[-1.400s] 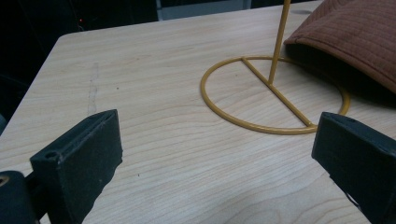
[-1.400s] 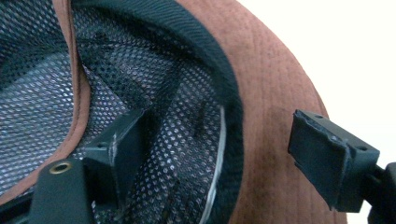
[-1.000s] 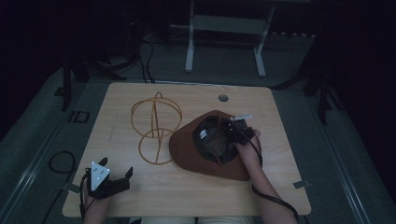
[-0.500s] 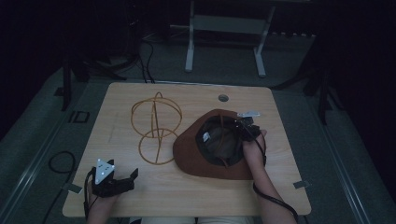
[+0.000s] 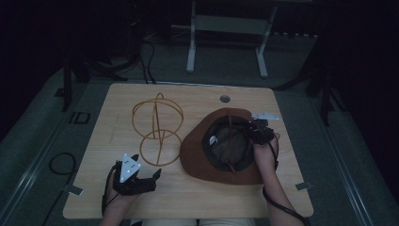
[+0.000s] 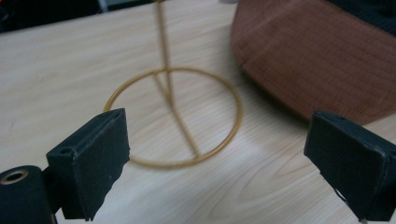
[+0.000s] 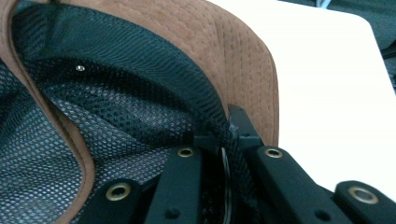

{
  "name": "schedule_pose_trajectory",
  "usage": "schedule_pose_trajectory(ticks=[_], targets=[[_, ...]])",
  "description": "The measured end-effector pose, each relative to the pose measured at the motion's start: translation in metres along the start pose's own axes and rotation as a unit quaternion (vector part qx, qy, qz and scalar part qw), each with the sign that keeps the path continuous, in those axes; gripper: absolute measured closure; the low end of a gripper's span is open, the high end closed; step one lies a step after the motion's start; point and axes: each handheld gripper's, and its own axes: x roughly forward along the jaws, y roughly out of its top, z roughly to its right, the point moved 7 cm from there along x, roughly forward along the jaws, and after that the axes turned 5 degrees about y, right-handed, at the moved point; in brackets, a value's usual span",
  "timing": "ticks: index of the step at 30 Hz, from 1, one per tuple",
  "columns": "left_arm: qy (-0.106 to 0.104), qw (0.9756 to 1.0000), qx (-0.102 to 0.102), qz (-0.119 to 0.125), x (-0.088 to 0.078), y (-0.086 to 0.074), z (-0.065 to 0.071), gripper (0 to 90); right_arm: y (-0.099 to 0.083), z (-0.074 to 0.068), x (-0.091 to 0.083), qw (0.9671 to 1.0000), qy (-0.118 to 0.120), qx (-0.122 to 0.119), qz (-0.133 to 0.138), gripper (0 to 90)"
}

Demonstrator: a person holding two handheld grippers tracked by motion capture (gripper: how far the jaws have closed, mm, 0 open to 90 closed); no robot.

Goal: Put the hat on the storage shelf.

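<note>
Right tool (image 5: 256, 129) clenched on brown hat (image 5: 207, 162) inner band, right of wire stand (image 5: 157, 129); jaws just closed. Left tool (image 5: 153, 179) released near surface (image 5: 197, 202) edge.

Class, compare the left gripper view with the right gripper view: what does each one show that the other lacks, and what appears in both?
Left gripper view: the gold wire stand on the wooden table, framed by the open left gripper. Right gripper view: the hat's black mesh lining, with the right gripper shut on the hat's edge. Both: the brown hat, with its brim seen from outside in one and from inside in the other.
</note>
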Motion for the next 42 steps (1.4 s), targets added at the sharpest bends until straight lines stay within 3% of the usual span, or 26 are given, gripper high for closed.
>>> schedule_pose_trajectory(ticks=[5,10,14,20,24,29,36,42], targets=[[-0.023,0.9996,0.014,0.0,0.003,0.018,0.017,8.3,-0.005,0.001,-0.008,1.0,-0.002,-0.001,0.001,84.7],[-0.052,0.9983,0.02,-0.016,0.014,0.032,0.034,8.3,-0.01,0.0,-0.01,1.0,0.001,0.0,-0.002,84.7],[-0.063,0.9971,0.035,-0.024,0.024,0.046,0.05,8.3,-0.012,-0.001,-0.012,1.0,0.001,-0.004,-0.004,84.7],[-0.081,0.9939,0.067,-0.033,0.041,0.063,0.074,8.3,-0.015,0.001,-0.013,1.0,-0.001,-0.002,-0.007,84.7],[-0.091,0.9921,0.077,-0.039,0.055,0.073,0.088,8.3,-0.017,0.002,-0.013,1.0,-0.003,-0.002,-0.009,84.7],[-0.11,0.9881,0.093,-0.055,0.077,0.09,0.105,8.4,-0.018,0.003,-0.015,1.0,-0.004,-0.001,-0.008,84.7],[-0.112,0.9865,0.099,-0.066,0.109,0.114,0.123,8.4,-0.019,0.006,-0.018,1.0,-0.005,0.0,-0.005,84.7],[-0.095,0.986,0.113,-0.078,0.138,0.127,0.131,11.1,-0.021,0.008,-0.02,1.0,-0.007,0.001,-0.004,84.7]])
